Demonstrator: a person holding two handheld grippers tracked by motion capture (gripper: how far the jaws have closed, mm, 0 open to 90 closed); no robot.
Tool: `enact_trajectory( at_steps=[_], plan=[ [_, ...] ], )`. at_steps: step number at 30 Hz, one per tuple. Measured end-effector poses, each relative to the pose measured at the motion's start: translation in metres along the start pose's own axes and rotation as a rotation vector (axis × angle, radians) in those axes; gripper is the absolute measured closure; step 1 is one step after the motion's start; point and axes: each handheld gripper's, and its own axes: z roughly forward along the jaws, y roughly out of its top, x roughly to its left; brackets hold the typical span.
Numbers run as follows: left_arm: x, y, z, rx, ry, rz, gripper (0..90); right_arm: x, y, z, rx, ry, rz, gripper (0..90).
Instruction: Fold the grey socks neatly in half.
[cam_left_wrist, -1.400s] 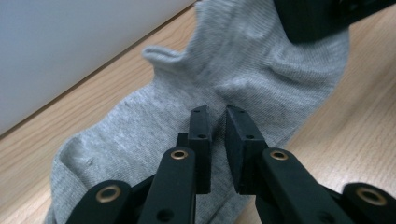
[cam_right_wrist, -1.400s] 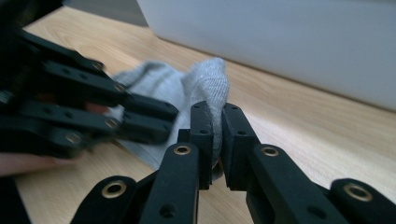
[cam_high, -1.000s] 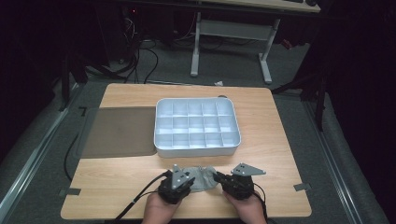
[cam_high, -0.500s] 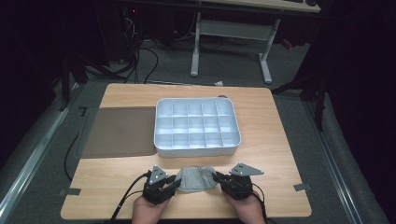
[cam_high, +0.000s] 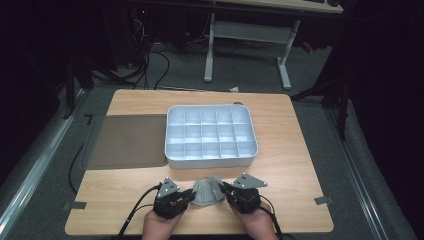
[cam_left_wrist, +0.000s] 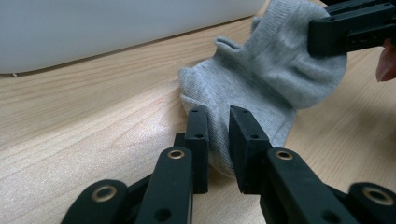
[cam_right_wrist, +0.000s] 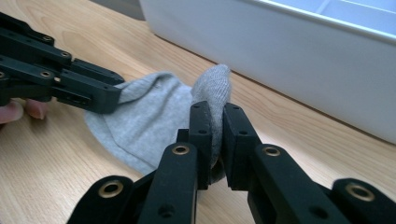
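Lying near the table's (cam_high: 300, 165) front edge, the grey sock (cam_high: 207, 192) is pinched by the right gripper (cam_high: 226, 190) while the left gripper's (cam_high: 190, 196) jaws have just been closing on its other end, the divided white tray (cam_high: 212, 157) not yet filled.

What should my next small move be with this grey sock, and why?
Probably lift both grippers a little to raise the grey sock off the table. The right gripper is clamped on one end, and the left gripper, whose jaws have just been closing, pinches the other, near the white tray.
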Motion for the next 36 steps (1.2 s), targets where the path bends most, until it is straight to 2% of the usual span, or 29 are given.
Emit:
enact_trajectory(
  at_steps=[14, 20, 25, 34, 35, 36],
  plan=[
    [-0.001, 0.000, 0.002, 0.019, -0.002, 0.008, 76.4, 0.025, 0.012, 0.026, 0.029, 0.043, -0.053, 85.3],
    [-0.001, 0.000, 0.002, 0.021, -0.007, 0.012, 76.5, 0.032, 0.018, 0.035, 0.017, 0.063, -0.062, 85.5],
    [-0.001, 0.000, 0.002, 0.022, -0.008, 0.011, 76.4, 0.036, 0.019, 0.041, 0.024, 0.079, -0.063, 85.5],
    [-0.001, 0.000, 0.002, 0.025, -0.005, 0.013, 75.9, 0.033, 0.015, 0.049, 0.036, 0.106, -0.047, 85.4],
    [-0.001, 0.000, 0.002, 0.025, -0.005, 0.013, 75.6, 0.034, 0.014, 0.050, 0.039, 0.112, -0.046, 84.9],
    [-0.001, 0.000, 0.002, 0.024, -0.004, 0.011, 75.4, 0.034, 0.015, 0.049, 0.033, 0.128, -0.042, 80.5]
  ],
)
